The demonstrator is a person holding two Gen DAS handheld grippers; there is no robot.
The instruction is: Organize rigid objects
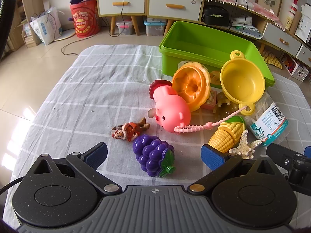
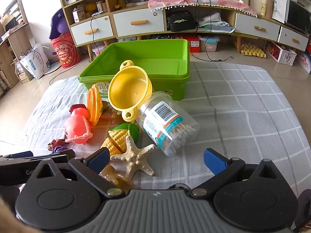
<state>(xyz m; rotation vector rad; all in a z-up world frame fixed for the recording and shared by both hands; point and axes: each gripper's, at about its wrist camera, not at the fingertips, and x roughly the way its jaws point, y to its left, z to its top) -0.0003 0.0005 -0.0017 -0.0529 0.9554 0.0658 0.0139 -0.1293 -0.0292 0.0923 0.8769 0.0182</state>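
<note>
A green bin (image 1: 196, 44) (image 2: 147, 56) stands at the back of the checked cloth. In front of it lie a yellow toy pot (image 1: 242, 82) (image 2: 129, 90), an orange pumpkin half (image 1: 191, 87), a pink pig toy (image 1: 171, 108) (image 2: 76, 127), toy corn (image 1: 226, 135) (image 2: 121, 136), a pale starfish (image 2: 136, 158) (image 1: 245, 147), a clear jar of cotton swabs (image 2: 169, 124) and a small figurine (image 1: 129, 130). My left gripper (image 1: 154, 158) is open, purple toy grapes (image 1: 152, 155) lying between its fingers untouched. My right gripper (image 2: 156, 160) is open over the starfish.
The checked cloth (image 1: 93, 81) covers the work surface, with tiled floor around it. An amber hair clip (image 2: 114, 176) lies beside my right gripper's left finger. Cabinets with drawers (image 2: 138, 22), a red bucket (image 1: 85, 18) and cables stand behind.
</note>
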